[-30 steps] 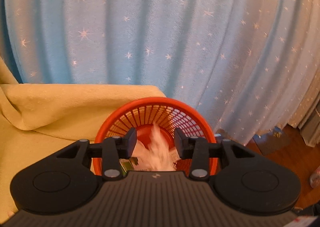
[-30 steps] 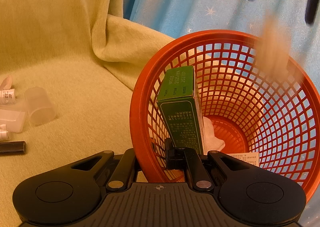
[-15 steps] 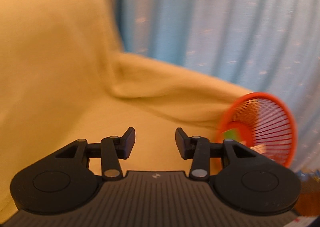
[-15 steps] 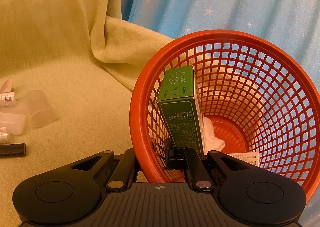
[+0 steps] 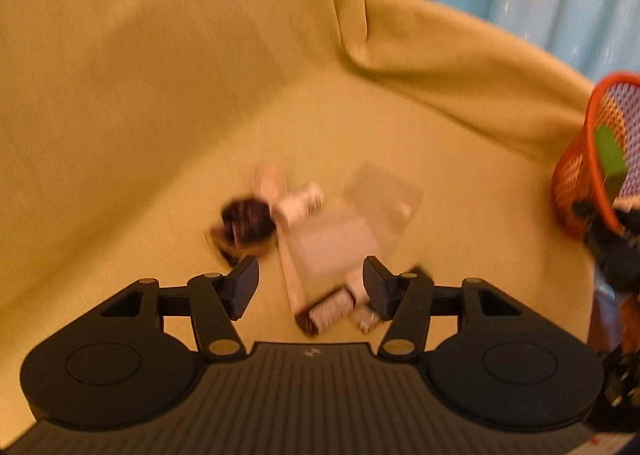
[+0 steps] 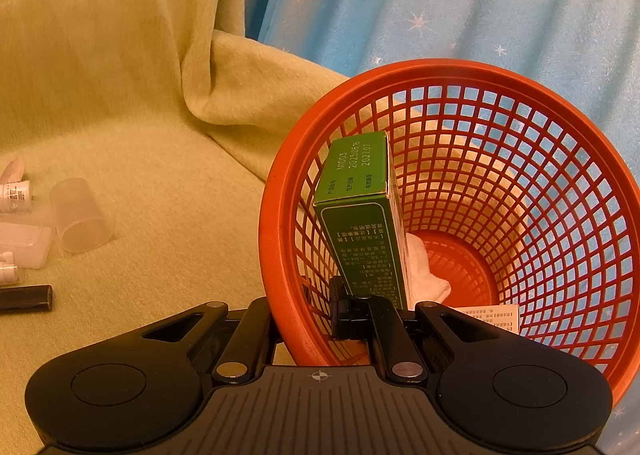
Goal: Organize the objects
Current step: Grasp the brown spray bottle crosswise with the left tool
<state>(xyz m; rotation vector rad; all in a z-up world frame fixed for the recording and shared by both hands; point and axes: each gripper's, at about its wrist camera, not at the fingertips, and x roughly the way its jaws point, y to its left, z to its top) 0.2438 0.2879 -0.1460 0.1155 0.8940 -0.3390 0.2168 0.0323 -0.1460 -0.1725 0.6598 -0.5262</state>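
Left gripper (image 5: pixel 311 287): fingers (image 5: pixel 244 287) stand wide with nothing between them, and they have just been opening further. A second ago this camera looked straight down into the basket, where a pale item was dropping from the fingers; now it looks down on the loose pile on the sofa. Judgement: one drop-off is done and the next pick-up is starting.

Loose pile, left wrist view, blurred by motion:
- small ribbed roll (image 5: pixel 332 309), just beyond the fingertips at 12 o'clock;
- flat clear box (image 5: pixel 332 243), beyond it at 12 o'clock;
- dark lump (image 5: pixel 248 221), at 11 o'clock, nature not readable;
- white tube (image 5: pixel 298 203), behind the box;
- clear cup (image 5: pixel 380 195), at 1 o'clock, lying on its side.
All rest on the yellow blanket (image 5: pixel 120 95) that covers the sofa.

Right gripper (image 6: pixel 320 319): fingers pinched nearly together on the near rim of the red basket (image 6: pixel 500 75), one inside the wall and one outside. Unmoved over the last second; it steadies the basket.

Basket contents, right wrist view: green carton (image 6: pixel 360 215) leaning against the wall at 11 o'clock; white cloth (image 6: pixel 424 275) on the floor of the basket; a printed slip (image 6: pixel 492 313) at the near wall.

Farthest: blue starred curtain (image 6: pixel 440 7).

Remaining, as judged: every piece of the pile is still outside the basket.
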